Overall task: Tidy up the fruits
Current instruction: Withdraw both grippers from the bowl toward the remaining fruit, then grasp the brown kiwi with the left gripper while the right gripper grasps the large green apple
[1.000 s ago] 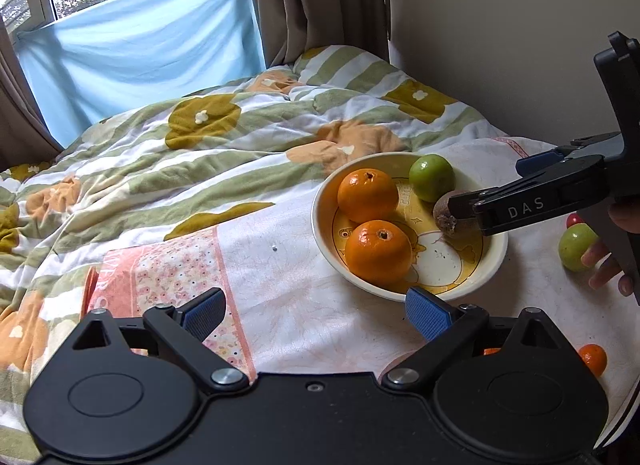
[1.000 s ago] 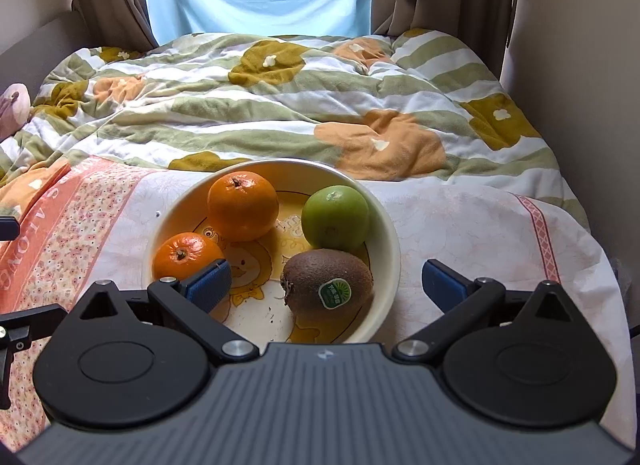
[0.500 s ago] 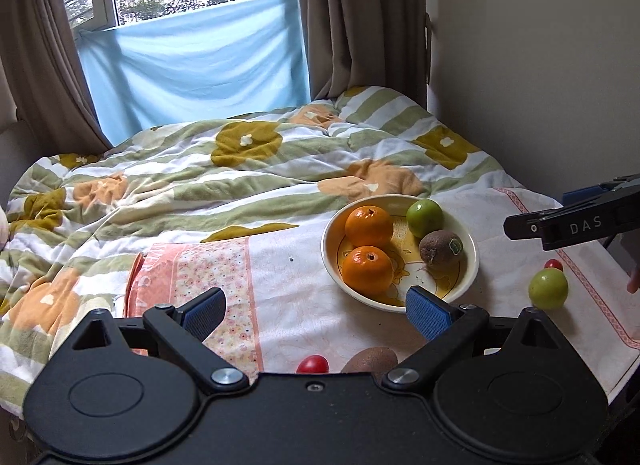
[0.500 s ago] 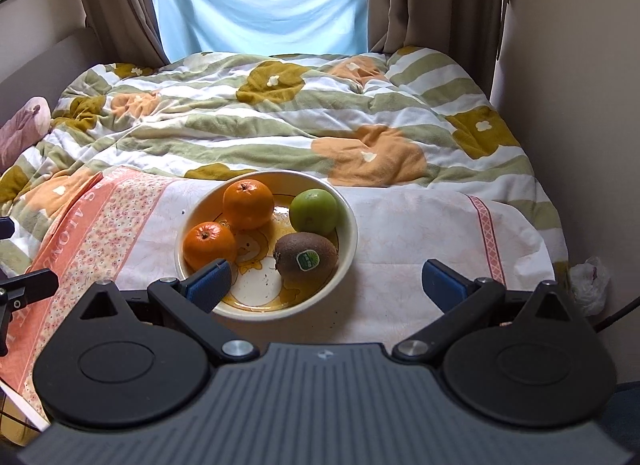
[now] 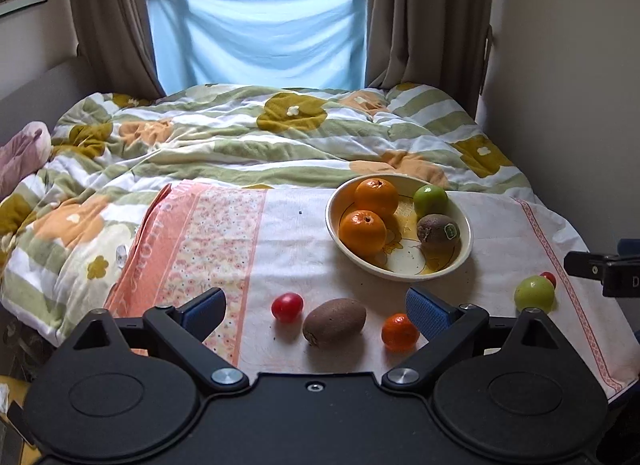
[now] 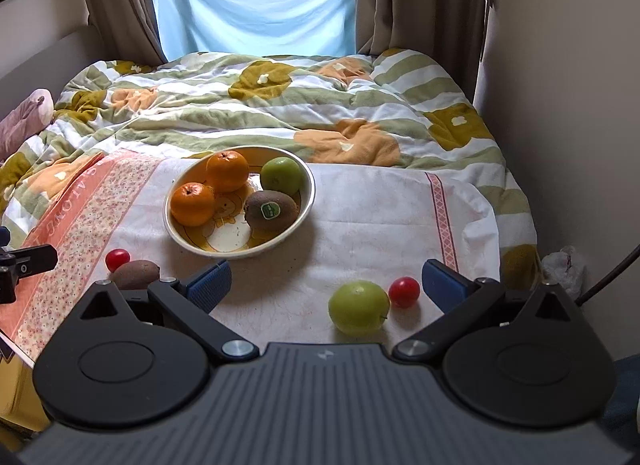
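We hold left gripper [image 5: 314, 309] spread, empty; loose kiwi [image 5: 334, 321] at 12 o'clock between fingers, long axis crosswise, slightly tilted. Right gripper [image 6: 326, 279] spread, empty; green apple [image 6: 359, 307] at 1 o'clock. Bowl [image 5: 466, 249] beyond, 1 o'clock from left gripper.

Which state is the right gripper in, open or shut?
Open. The right gripper has its blue fingers spread wide, nothing between them; the green apple lies loose on the cloth.

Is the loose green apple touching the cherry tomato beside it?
Cannot tell. In the right wrist view the green apple and cherry tomato sit edge to edge with no clear gap; in the left wrist view the apple overlaps the tomato.
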Tool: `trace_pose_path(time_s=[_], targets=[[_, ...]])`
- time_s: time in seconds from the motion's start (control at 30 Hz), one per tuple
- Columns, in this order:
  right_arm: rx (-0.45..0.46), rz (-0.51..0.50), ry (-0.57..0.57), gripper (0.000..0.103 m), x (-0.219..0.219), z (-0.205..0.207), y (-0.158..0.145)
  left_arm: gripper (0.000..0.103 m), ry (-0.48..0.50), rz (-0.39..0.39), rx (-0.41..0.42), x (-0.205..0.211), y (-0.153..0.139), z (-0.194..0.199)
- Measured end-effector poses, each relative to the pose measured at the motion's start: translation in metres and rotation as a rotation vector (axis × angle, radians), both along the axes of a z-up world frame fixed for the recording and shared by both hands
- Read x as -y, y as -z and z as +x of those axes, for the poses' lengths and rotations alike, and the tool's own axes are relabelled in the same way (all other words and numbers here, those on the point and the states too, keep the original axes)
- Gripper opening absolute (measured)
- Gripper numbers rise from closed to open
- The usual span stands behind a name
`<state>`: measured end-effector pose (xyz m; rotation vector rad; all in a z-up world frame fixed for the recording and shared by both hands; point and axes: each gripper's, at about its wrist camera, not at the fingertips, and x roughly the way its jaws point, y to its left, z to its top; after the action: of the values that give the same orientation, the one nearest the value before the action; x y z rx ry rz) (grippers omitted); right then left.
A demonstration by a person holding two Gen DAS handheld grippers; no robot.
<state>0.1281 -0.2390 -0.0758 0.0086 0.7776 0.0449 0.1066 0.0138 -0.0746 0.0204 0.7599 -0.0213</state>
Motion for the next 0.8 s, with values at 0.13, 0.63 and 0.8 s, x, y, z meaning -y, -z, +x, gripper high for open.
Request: trace_pose_path(time_s=[0.13, 0.63, 0.8], targets=[[-0.020, 0.014, 0.019, 0.103, 0.013, -0.009, 0.012, 0.099, -0.050, -0.028, -0.026, 0.008, 0.008, -0.003], [-0.105, 0.052, 0.113, 0.103, 0.030, 0.007, 0.064, 0.099, -0.186, -0.089, -0.163, 0.017, 0.059, 0.051], [-0.143, 0.040, 0.119, 0.103, 0.026, 0.028, 0.081, 0.098, -0.217, -0.084, -0.222, 0.019, 0.076, 0.072]])
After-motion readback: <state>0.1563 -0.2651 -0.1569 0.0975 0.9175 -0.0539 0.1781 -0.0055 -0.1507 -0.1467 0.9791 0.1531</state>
